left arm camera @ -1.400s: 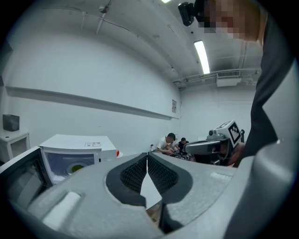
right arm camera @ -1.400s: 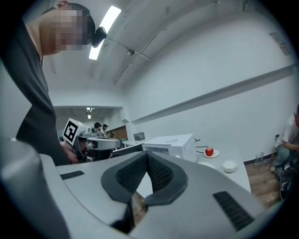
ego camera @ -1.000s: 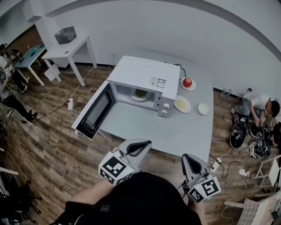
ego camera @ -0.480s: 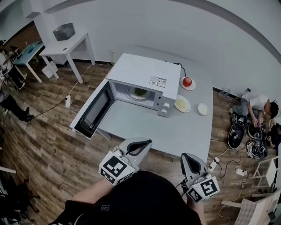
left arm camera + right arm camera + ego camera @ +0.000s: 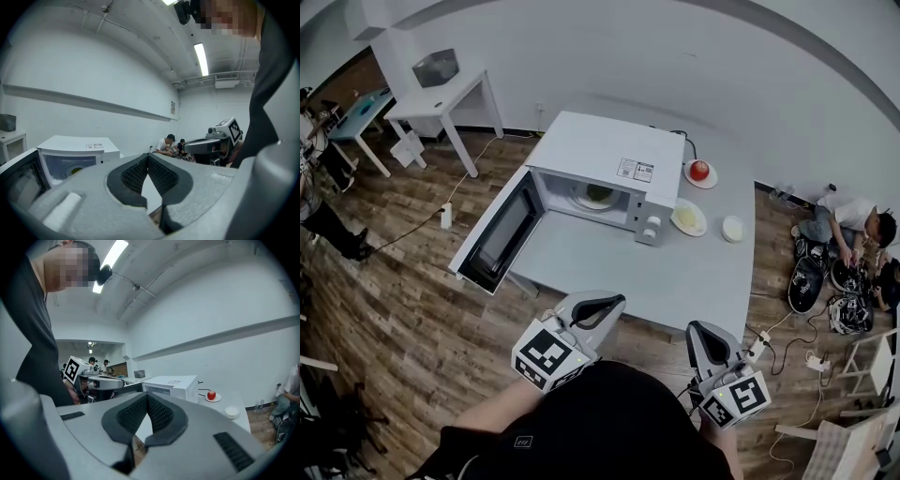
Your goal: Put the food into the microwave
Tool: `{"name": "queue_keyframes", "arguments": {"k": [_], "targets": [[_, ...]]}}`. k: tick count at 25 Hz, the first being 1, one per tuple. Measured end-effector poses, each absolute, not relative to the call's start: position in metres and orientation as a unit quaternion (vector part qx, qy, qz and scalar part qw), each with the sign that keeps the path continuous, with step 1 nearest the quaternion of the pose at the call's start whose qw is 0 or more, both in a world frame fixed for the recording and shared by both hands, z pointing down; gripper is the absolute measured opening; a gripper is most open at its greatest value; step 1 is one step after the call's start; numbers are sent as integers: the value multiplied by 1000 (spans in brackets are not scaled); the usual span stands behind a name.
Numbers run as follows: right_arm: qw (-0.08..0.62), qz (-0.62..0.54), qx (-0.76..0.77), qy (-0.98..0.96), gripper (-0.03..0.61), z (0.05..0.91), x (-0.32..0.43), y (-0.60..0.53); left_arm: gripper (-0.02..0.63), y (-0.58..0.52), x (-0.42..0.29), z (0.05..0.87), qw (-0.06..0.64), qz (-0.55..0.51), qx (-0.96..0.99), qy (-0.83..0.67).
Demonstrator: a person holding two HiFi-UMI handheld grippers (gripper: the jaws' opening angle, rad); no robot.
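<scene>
A white microwave (image 5: 609, 155) stands on the grey table (image 5: 675, 277) with its door (image 5: 497, 234) swung open to the left. A plate with green food (image 5: 598, 195) lies inside it. Right of the microwave are a red apple on a plate (image 5: 699, 171), a plate of pale yellow food (image 5: 688, 218) and a small white bowl (image 5: 732, 230). My left gripper (image 5: 615, 302) and right gripper (image 5: 700, 328) hover short of the table's near edge, both shut with nothing in them. The left gripper view shows the pads of the left gripper (image 5: 148, 157) meeting. The right gripper (image 5: 147, 397) looks the same in its own view.
A white side table (image 5: 441, 98) and a blue-topped table (image 5: 358, 111) stand at the far left. A person sits on the floor at the right (image 5: 853, 225) among bags and cables. Another person stands at the left edge (image 5: 314, 202). The floor is wood.
Both grippers hold still. The head view has shifted slightly, and the person at the left edge has moved a little further out of frame.
</scene>
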State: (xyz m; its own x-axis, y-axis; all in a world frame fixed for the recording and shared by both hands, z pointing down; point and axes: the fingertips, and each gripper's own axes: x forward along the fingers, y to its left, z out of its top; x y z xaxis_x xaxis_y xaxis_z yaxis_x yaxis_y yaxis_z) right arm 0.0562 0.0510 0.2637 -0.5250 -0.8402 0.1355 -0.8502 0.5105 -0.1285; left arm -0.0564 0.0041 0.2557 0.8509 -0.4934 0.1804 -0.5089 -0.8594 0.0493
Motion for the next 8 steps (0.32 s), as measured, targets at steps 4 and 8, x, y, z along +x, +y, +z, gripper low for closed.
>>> {"name": "queue_keyframes", "arguments": {"k": [4, 8], "targets": [[23, 95, 484, -869, 12, 264, 59, 53, 9, 7, -53, 257, 50, 82, 961, -261], [19, 100, 483, -870, 12, 266, 61, 56, 9, 11, -51, 259, 52, 84, 960, -260]]}}
